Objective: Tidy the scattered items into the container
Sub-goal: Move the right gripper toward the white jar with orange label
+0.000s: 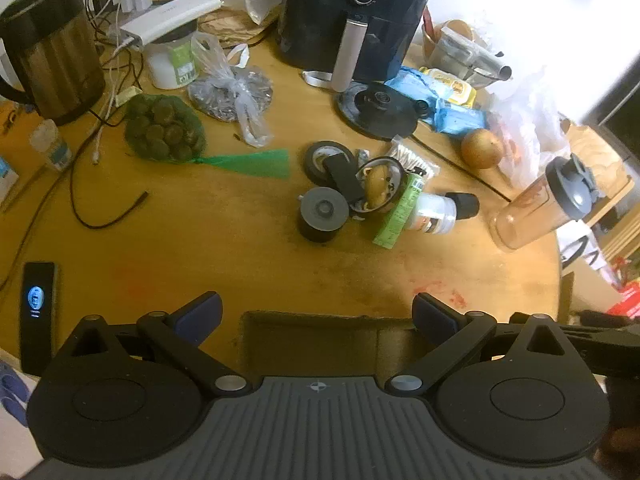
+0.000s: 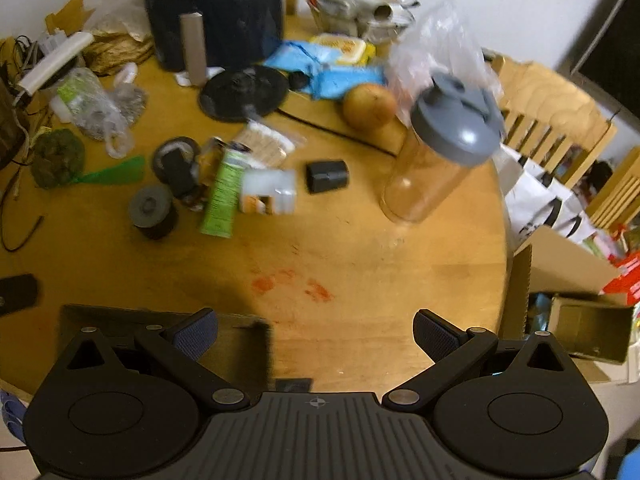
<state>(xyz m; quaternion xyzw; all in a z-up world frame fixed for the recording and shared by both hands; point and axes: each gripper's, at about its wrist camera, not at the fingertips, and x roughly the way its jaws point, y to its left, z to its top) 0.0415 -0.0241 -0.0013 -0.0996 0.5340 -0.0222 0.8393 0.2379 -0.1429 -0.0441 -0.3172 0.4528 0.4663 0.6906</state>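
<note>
A pile of small items lies mid-table: a grey-topped black spool (image 1: 322, 216) (image 2: 152, 210), a black caster wheel (image 1: 330, 162) (image 2: 176, 162), a green tube (image 1: 400, 212) (image 2: 224, 194), a white jar (image 1: 434, 212) (image 2: 268, 192), a black cap (image 1: 464, 204) (image 2: 327, 176) and a cotton-swab pack (image 1: 412, 158) (image 2: 266, 142). A brown cardboard box (image 1: 320, 344) (image 2: 160, 328) sits at the near table edge, right under my left gripper (image 1: 318, 314), which is open and empty. My right gripper (image 2: 316, 332) is open and empty over bare wood beside the box.
A clear shaker bottle with grey lid (image 1: 540, 208) (image 2: 436, 156) stands at right. An air fryer (image 1: 356, 16), kettle (image 1: 48, 48), kettle base (image 1: 378, 110), netted bag (image 1: 164, 128), pear (image 1: 482, 148), cables and a phone (image 1: 36, 312) crowd the round table (image 1: 200, 240). Chairs and boxes stand off its right edge.
</note>
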